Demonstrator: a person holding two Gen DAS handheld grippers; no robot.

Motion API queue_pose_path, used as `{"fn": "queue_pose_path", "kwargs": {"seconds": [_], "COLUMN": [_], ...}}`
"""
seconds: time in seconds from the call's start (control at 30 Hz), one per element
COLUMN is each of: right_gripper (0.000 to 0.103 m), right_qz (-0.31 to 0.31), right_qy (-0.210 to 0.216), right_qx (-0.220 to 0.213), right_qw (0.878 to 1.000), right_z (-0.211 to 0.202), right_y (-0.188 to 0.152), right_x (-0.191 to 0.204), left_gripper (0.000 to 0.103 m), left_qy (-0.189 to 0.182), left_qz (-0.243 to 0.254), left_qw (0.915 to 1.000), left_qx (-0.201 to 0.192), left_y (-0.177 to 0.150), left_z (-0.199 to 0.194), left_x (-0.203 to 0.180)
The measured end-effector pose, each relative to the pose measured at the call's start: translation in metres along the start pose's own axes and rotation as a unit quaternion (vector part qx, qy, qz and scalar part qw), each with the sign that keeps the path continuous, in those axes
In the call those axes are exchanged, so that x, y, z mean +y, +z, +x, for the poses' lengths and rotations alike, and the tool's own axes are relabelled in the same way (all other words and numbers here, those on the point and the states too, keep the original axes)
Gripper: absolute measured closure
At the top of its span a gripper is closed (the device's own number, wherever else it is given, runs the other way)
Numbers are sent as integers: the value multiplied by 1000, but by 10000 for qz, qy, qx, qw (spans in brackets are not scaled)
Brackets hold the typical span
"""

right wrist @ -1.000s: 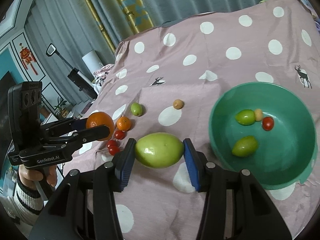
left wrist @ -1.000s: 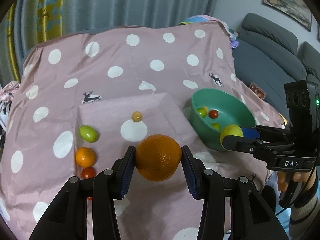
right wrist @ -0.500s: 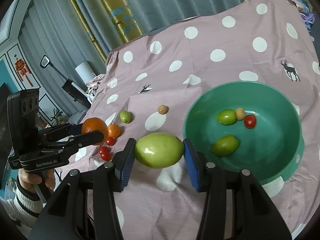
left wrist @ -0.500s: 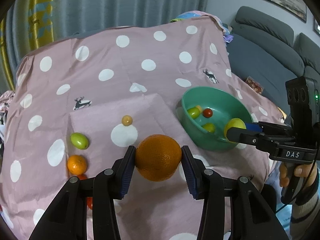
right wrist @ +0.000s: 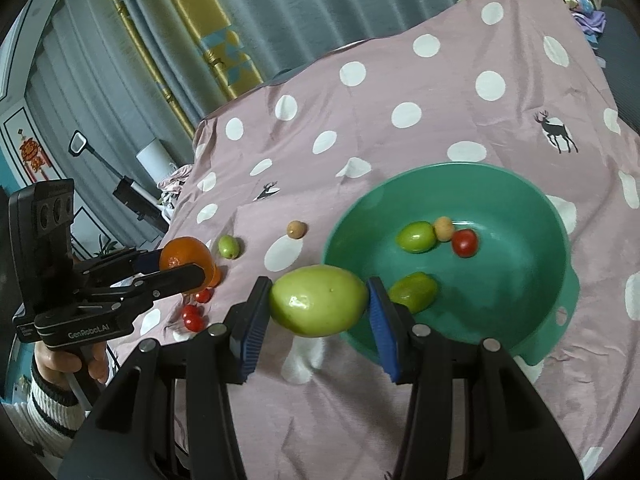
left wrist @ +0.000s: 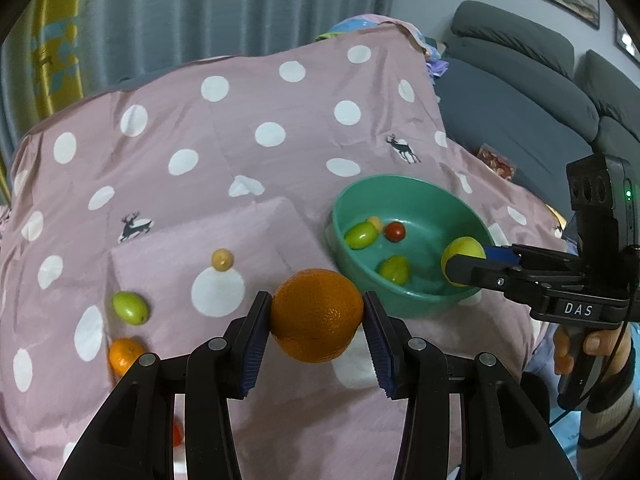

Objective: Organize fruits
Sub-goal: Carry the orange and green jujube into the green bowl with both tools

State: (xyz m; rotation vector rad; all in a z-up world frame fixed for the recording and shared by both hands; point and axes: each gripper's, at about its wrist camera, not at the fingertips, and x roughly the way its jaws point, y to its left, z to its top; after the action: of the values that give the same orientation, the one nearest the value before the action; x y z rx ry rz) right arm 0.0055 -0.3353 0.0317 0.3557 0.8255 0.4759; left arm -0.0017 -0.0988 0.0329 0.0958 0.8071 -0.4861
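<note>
Two tools, both loaded. Left tool (left wrist: 317, 316) clamped part-open on a large orange (left wrist: 316, 314), pads on its two sides, fruit held above the cloth. Right tool (right wrist: 318, 302) likewise gripped on a big green fruit (right wrist: 318, 300), maybe a mango, long axis running across from pad to pad. Green bowl (right wrist: 532, 200) sits ahead and right of both tools; in the right wrist view the green fruit hangs just at the bowl's near-left rim, not yet over the basin, while the orange is just left of the rim in the left wrist view. Right hand is the nearer one, so its drop likely goes first: a short push forward-right should clear the rim. Bowl already has two small green fruits, a cherry tomato (right wrist: 465, 242) and a small tan fruit; the centre and right of the basin are free, plenty of room. Loose on the pink polka-dot cloth (left wrist: 240, 168) to the left: small green fruit (left wrist: 130, 307), tangerine (left wrist: 122, 356), tan fruit (left wrist: 222, 259), cherry tomatoes (right wrist: 193, 317). Cloth edge drops off beyond the bowl toward a grey sofa (left wrist: 520, 92); watch tool-to-tool crowding at the rim.
</note>
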Motion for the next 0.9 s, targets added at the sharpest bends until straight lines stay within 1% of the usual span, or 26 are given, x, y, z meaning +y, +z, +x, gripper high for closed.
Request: {"fn": "queue_pose_path", "kwargs": {"seconds": [0.2,0.57,0.8,0.9], "right_gripper": [55,55,55,55], "right_qz": [124,305,352,310], "right_qy": [-79,-256,-363,-455], "right_qx": [-33,-124,-112,-74], "right_qw": [9999,9991,9987,9985], "right_z": [-2,-8,-6,-3], "right_y": [0,3,4,5], "right_x": [-13,-39,-52,-55], "left_gripper": [57,57,57,57], "left_qy": [-101,-413,-597,-602], "left_qz": [174,488,588,655], "left_qw": [9998,9980,9965,9960], "left_qx": [8,-17,71,124], "left_y": [11,39,54,56], "left_z": [11,39,67,78], "left_x": [-12,-42,-56,-62]}}
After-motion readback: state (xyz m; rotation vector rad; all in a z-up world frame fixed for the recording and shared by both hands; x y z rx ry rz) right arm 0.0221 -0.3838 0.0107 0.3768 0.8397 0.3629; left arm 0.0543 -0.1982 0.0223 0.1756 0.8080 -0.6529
